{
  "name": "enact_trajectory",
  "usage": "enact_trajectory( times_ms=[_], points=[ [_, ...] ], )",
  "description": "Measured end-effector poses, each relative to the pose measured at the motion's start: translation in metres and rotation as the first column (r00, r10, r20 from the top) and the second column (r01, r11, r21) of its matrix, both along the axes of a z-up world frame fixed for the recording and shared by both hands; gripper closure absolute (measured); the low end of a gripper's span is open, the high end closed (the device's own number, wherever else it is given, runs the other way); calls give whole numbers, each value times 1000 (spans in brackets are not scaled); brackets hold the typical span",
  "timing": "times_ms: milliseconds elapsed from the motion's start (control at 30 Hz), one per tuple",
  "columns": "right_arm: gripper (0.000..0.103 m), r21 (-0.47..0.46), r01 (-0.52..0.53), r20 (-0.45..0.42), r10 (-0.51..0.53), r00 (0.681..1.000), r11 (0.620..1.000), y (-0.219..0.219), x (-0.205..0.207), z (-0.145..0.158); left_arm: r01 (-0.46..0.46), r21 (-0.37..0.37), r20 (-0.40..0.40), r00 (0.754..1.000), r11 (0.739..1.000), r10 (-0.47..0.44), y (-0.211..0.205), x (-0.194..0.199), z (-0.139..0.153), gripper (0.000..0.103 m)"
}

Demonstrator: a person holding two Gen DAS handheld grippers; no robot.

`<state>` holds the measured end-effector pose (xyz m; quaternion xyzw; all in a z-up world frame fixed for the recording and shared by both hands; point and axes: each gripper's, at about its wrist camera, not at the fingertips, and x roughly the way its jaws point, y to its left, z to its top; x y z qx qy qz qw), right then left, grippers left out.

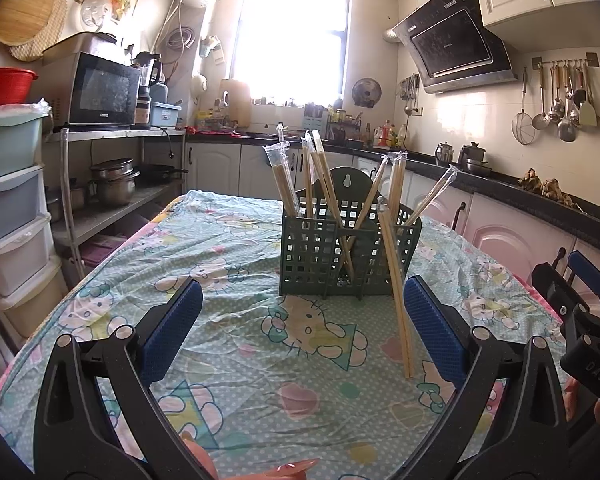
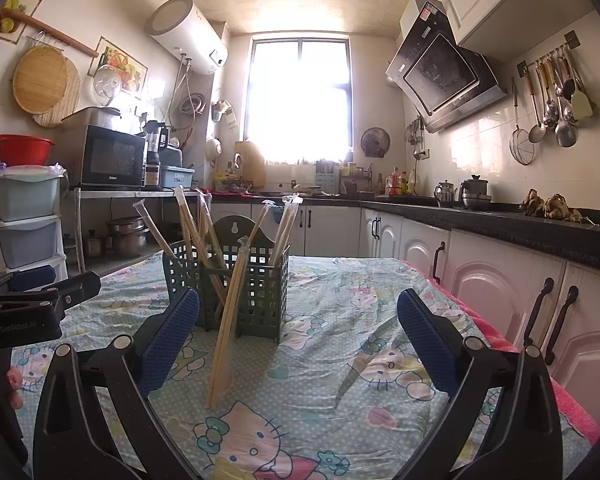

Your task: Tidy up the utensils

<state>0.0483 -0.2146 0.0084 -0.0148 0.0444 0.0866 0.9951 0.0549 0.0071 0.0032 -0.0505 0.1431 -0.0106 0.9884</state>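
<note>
One wrapped chopstick pair [image 1: 396,292] is leaning against the green basket [image 1: 312,256] outside it, foot resting on the bench [image 1: 228,240]. Both the left tongs [image 1: 304,320] and right tongs [image 2: 298,330] are hanging released. Light, stiff, probably slippery in its sleeve; gripping mid-length looks best.

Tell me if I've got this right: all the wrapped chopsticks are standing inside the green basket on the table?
Not all. One wrapped pair is outside the green basket, leaning against its front with its lower end on the tablecloth; the right wrist view shows it. The others stand inside.
</note>
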Motion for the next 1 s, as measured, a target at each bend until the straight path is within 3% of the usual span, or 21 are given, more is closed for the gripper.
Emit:
enact_trajectory(
  times_ms=[1000],
  points=[
    [6, -1, -3, -5, 3, 1000, 1000, 1, 0, -1, -22, 11, -8, 1000, 1000, 22, 4, -1, -1, 10]
  ],
)
